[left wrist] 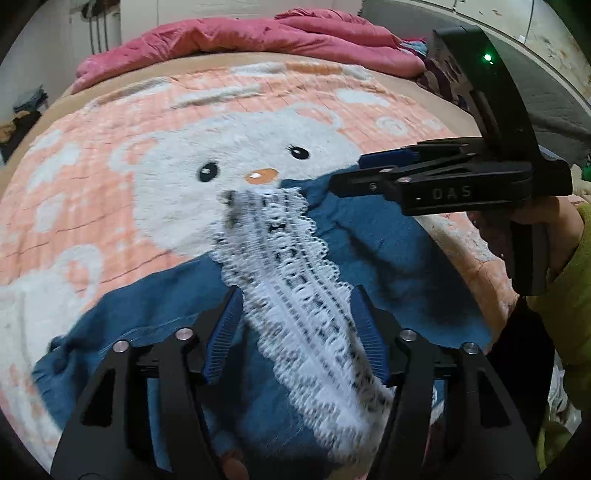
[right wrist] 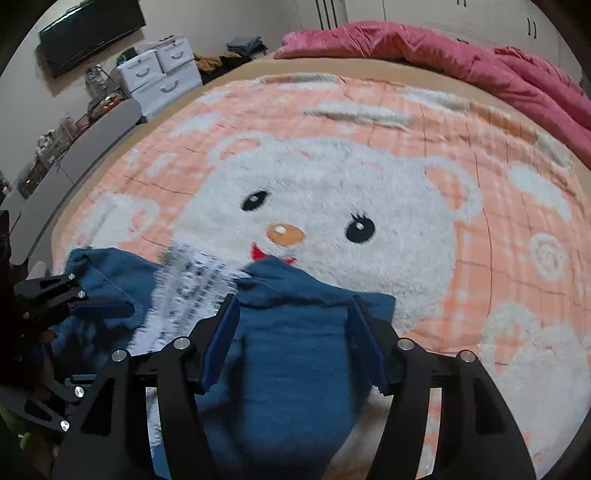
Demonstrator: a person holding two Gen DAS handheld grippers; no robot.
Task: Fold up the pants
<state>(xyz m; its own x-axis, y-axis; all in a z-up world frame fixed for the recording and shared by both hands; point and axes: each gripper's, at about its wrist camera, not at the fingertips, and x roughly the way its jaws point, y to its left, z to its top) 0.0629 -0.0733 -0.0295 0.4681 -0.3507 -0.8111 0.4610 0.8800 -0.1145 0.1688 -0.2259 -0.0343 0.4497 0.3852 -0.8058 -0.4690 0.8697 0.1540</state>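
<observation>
Blue denim pants (left wrist: 376,258) with a white lace strip (left wrist: 295,280) lie on the near part of the bed. My left gripper (left wrist: 295,314) is open above them, the lace strip running between its pads. My right gripper (right wrist: 291,321) is open over a blue pant part (right wrist: 288,354). In the left wrist view the right gripper (left wrist: 354,173) comes in from the right over the pants' far edge. In the right wrist view the left gripper (right wrist: 92,299) is at the left by the lace (right wrist: 192,291). Both views are motion-blurred.
The bed carries a peach and white bear blanket (right wrist: 332,177). A pink quilt (right wrist: 443,51) is bunched at the far end. White drawers (right wrist: 162,74) and a wall TV (right wrist: 92,29) stand to the left of the bed.
</observation>
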